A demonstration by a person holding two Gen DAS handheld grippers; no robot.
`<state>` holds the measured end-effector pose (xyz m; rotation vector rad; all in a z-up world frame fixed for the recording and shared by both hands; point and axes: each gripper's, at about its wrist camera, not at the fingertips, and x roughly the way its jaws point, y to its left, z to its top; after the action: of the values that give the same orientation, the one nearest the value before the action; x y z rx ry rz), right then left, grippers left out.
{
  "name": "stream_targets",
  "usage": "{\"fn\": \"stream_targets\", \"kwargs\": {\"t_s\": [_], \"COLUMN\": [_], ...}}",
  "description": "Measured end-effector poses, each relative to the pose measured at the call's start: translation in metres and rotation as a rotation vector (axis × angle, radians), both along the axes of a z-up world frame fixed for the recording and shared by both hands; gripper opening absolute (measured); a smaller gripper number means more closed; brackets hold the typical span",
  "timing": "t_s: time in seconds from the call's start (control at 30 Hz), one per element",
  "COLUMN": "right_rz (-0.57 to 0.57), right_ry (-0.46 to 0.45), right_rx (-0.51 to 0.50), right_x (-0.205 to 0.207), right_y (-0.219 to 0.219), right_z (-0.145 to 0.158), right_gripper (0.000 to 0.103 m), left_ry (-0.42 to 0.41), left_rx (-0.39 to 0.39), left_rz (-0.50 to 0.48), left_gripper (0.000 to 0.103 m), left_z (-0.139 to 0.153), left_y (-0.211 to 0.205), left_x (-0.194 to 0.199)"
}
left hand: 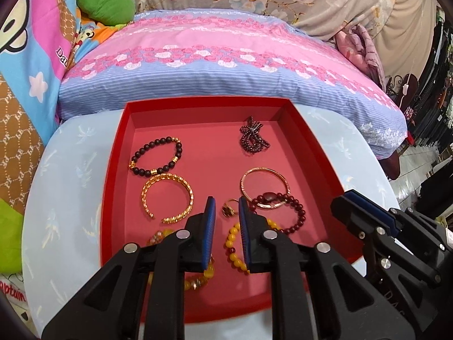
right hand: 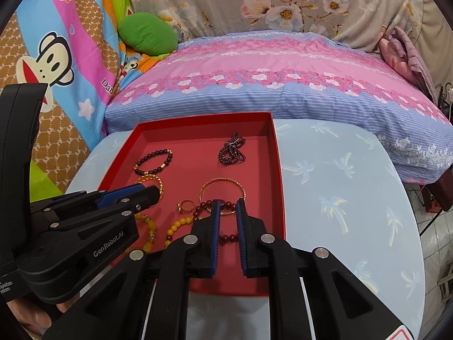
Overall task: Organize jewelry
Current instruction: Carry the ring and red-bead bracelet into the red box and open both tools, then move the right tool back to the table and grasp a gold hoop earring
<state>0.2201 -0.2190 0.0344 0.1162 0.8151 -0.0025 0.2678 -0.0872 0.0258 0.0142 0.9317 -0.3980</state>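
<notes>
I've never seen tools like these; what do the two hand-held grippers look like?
Both look alike: the left hand-held gripper and right hand-held gripper are chunky black plastic with silver round pivot pins and two flat fingers faced with ribbed blue pads. One body carries white "GenRobot.AI" lettering.

— What's behind the counter (right hand: 339, 170)?
— A bed (left hand: 226, 65) with a pink-and-blue rose-print cover, just past the counter's pale blue palm-tree cloth.
— And further back?
— A grey floral drape (right hand: 283, 2), a cartoon-monkey blanket (right hand: 51, 56) on the left, a green cushion (left hand: 104, 2), and pale floor tiles (right hand: 433, 243) at right.
</notes>
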Motion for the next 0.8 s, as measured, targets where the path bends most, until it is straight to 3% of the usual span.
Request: {"fn": "stream_targets", "kwargs": {"t_s": [0.23,0.3,0.37,0.7,0.8], "right_rz": [0.014,0.021,0.019,0.069,0.101], "right_ry": [-0.007,-0.002,0.003,0.093,0.117], "right_rx": [-0.010,-0.007,-0.007,0.009,0.011], "right_x": [-0.039,-0.054,-0.071,-0.145,-0.164], "right_y": [0.005,0.006,0.006,0.023,0.035], "right_z": [0.008,0.007,0.005,-0.025,-0.035], "right_gripper": [0.013,0.016,0.025,0.026,0.026], "left_ry": [-0.012,-0.011,-0.006,0.021,0.034], "left_rx": [-0.004,-0.004,-0.004,0.018,0.027], "left_rz": [-0.001,0.004,0.010,0.049,0.061], "left_gripper": [0.016,0.016,0.017,0.017,0.022], "left_z": [0.010,0.009,0.008,-0.004,-0.010], "left_y": [0.010,0.016,0.023,0.058,0.068], "left_x": [-0.037,-0.051,-0.066,-0.130,-0.145]}}
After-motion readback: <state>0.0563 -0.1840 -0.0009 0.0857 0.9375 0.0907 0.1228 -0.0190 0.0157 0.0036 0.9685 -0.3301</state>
